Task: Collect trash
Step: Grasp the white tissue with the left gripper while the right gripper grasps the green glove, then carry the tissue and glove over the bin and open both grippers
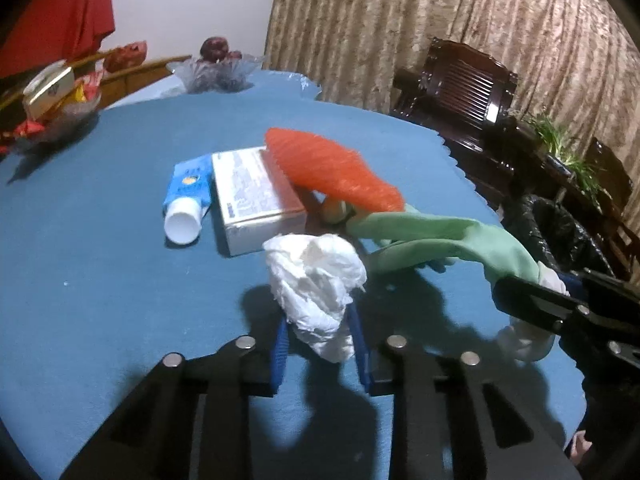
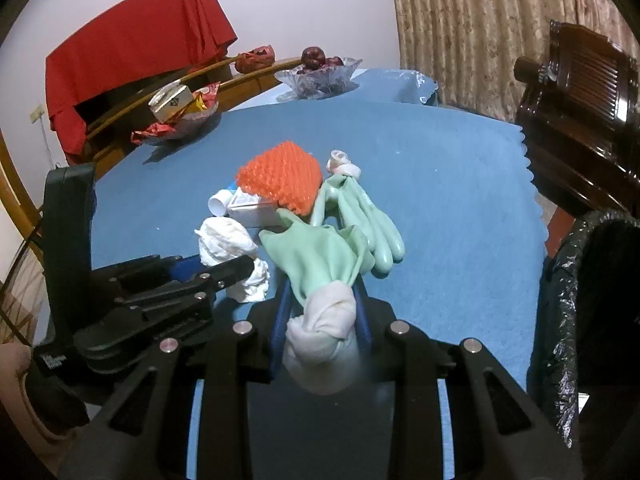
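Observation:
A crumpled white tissue (image 1: 316, 280) sits between the blue fingers of my left gripper (image 1: 320, 344), which is shut on it just above the blue tablecloth (image 1: 100, 260). My right gripper (image 2: 320, 320) is shut on the white cuff of a pale green rubber glove (image 2: 316, 256), whose fingers trail toward an orange foam net (image 2: 280, 180). A second green glove (image 2: 372, 220) lies beside it. The net rests on a white carton (image 1: 256, 196), with a blue tube (image 1: 186, 200) with a white cap to its left. The two grippers are side by side, close together.
A bin lined with a black bag (image 2: 592, 300) stands off the table's right edge, next to a dark wooden chair (image 2: 580, 120). At the far side are a glass fruit bowl (image 2: 320, 76) and a snack dish (image 2: 180, 116). The cloth's scalloped edge (image 2: 528, 168) runs along the right.

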Motion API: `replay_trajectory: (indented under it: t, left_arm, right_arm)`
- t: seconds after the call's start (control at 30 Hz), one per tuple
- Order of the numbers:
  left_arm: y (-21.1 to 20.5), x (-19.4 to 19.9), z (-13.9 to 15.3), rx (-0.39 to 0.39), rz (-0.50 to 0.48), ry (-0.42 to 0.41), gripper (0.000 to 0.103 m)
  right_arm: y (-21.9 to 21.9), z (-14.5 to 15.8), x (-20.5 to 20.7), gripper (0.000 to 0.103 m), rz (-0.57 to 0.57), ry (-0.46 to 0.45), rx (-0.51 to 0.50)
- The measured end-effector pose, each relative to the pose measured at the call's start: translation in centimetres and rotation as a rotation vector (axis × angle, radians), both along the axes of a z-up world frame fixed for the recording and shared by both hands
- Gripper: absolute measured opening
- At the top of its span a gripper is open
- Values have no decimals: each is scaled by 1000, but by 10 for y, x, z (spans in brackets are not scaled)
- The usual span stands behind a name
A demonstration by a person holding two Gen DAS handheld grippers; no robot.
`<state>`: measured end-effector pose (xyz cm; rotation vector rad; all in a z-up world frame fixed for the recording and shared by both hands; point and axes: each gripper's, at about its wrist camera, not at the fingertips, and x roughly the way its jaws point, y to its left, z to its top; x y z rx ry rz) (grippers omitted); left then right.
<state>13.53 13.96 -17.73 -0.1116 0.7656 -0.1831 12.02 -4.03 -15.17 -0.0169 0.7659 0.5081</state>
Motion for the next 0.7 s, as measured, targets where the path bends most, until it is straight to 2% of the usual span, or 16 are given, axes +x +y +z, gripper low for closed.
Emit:
replay_trajectory:
  t: [0.2,0.7]
  left_arm:
    - [-3,-4,7,4,1,-21,22]
    - [-15,-28,49,48,29,-99,21]
  right_arm:
    - [-3,7,-5,29,2,-18,3]
    - [-23,37,-16,28,-12,-71,29]
